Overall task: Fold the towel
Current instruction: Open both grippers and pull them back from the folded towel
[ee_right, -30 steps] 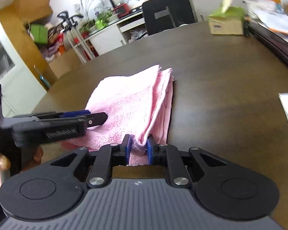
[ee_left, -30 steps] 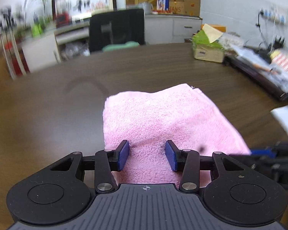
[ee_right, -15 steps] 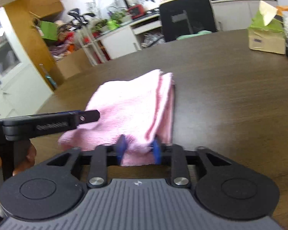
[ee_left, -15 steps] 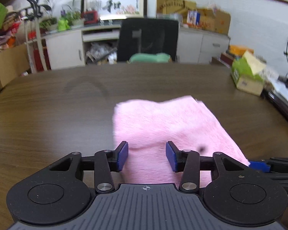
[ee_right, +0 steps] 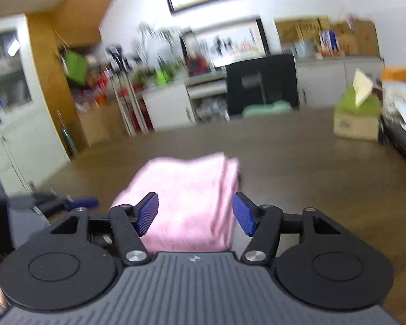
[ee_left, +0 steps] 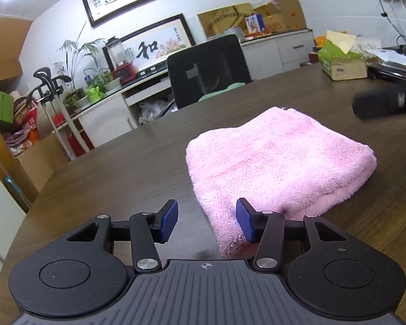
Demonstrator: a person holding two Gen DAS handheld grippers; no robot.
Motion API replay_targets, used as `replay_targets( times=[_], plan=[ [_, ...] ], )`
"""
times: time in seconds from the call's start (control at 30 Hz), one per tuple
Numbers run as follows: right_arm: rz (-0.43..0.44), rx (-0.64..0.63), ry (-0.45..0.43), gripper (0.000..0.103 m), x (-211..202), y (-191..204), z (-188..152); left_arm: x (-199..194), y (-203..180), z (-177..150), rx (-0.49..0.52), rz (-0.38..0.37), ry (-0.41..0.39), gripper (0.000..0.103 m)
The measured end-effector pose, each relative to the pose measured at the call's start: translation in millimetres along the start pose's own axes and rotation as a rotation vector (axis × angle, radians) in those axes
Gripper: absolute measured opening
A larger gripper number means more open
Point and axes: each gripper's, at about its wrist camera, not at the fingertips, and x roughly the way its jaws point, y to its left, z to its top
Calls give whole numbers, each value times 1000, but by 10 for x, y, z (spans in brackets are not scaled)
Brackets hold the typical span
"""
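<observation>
Spreading across the lower two thirds of both views, the dark wooden table [ee_left: 116,168] carries everything of note, its grain running toward the cabinets at the back of the room. Behind its far edge, near the upper middle of the left wrist view, a black office chair [ee_left: 208,67] stands with a pale green cushion just showing on its seat. The pink towel [ee_left: 278,162] lies folded into a thick rectangle on the table, right of centre in the left wrist view, its stacked edges showing along the right side in the right wrist view, where it sits low in the middle of the frame [ee_right: 186,197]. The left gripper [ee_left: 207,223] hangs at the bottom centre with its jaws spread wide and nothing between them; its right blue pad overlaps the near left corner of the towel in the picture, though whether they touch I cannot tell. The right gripper [ee_right: 195,214] likewise has its jaws released, and the towel's near end shows in the gap between the pads. A green tissue box [ee_left: 341,59] rests on the table in the upper right of the frame.
</observation>
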Motion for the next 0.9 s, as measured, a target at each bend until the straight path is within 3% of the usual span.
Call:
replay_targets(
  times=[0.13, 0.23, 0.33, 0.4, 0.5, 0.6, 0.67, 0.77, 0.9],
  plan=[
    [171, 154, 91, 66, 249, -164, -36, 26, 51, -1, -17, -37, 2, 47],
    [190, 254, 169, 66, 434, -316, -81, 33, 99, -13, -40, -59, 5, 48],
    [220, 405, 186, 60, 511, -556, -140, 62, 191, -14, -82, -74, 14, 59],
    [230, 438, 188, 54, 523, -623, -150, 52, 277, -17, -113, -72, 19, 66],
    [215, 381, 176, 60, 487, -561, -157, -29, 450, -19, -190, -76, 6, 65],
    [196, 284, 149, 68, 400, -427, -158, -216, 670, -35, -277, -32, -35, 65],
    [158, 199, 115, 72, 285, -297, -146, -325, 823, -96, -373, -40, -44, 64],
    [24, 116, 73, 77, 121, -120, -142, -438, 961, -240, -506, -95, -43, 65],
    [-138, -5, 90, 82, 30, 77, -186, -573, 839, -433, -547, -97, -2, 68]
  ],
)
